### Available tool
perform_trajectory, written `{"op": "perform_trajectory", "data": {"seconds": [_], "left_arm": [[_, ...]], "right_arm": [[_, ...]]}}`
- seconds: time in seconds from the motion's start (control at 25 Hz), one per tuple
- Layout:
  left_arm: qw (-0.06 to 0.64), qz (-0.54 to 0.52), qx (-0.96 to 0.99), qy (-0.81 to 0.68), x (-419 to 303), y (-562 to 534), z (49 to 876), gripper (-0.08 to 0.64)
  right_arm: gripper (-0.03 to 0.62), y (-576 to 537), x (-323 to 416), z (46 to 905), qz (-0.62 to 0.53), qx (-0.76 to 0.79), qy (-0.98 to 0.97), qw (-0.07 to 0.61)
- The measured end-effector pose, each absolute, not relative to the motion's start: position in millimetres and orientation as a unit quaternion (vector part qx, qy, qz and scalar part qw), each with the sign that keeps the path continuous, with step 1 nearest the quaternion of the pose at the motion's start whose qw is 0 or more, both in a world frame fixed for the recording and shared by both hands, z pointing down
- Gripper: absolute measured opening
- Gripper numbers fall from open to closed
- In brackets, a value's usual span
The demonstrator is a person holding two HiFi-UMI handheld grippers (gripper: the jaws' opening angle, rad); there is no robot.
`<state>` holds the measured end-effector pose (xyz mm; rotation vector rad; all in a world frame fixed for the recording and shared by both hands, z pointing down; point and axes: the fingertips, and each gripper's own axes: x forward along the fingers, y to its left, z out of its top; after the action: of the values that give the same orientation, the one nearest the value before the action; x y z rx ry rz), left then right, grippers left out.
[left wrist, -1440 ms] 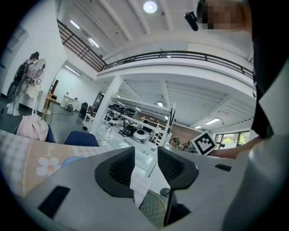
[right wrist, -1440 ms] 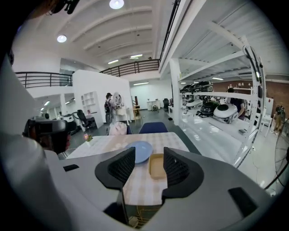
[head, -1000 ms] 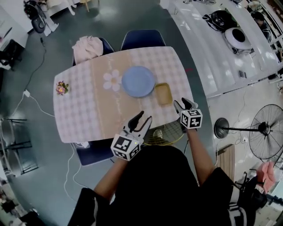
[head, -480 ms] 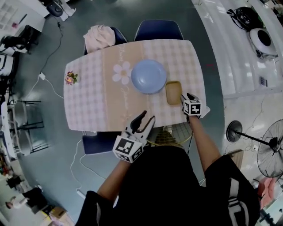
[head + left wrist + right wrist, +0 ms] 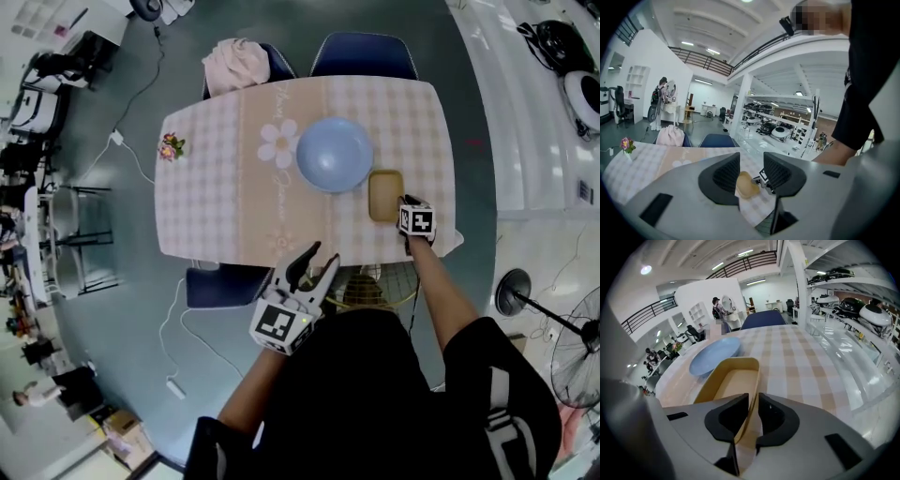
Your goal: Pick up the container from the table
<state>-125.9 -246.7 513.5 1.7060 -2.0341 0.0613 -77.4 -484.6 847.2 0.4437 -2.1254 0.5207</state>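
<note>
Table (image 5: pixel 216 187): right tool (image 5: pixel 753 401) mid-closure astride container (image 5: pixel 731 380)

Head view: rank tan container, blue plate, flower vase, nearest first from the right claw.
1. Tan container: the right claw straddles its wall, jaws having just been closing.
2. Blue plate: left of the container.
3. Flower vase: farthest left.
</note>
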Motion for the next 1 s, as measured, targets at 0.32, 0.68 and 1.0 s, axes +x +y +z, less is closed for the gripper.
{"op": "perform_trajectory", "data": {"seconds": [0.32,0.68,1.0], "left_arm": [[0.239,-0.003,0.616,-0.750,-124.9,-237.6,506.3,0.138],[0.207,-0.030,0.666,-0.716,-161.9,-212.9,477.7,0.132],[0.170,-0.040,0.681,-0.711,-203.3,-160.1,451.7,0.037]], "right_arm": [[0.014,-484.5,-89.2,811.0,0.211,0.200,-0.872,0.394],[0.012,-447.0,-105.6,686.9,0.177,0.212,-0.916,0.291],[0.014,-356.3,-126.7,552.4,0.160,0.210,-0.947,0.185]]}}
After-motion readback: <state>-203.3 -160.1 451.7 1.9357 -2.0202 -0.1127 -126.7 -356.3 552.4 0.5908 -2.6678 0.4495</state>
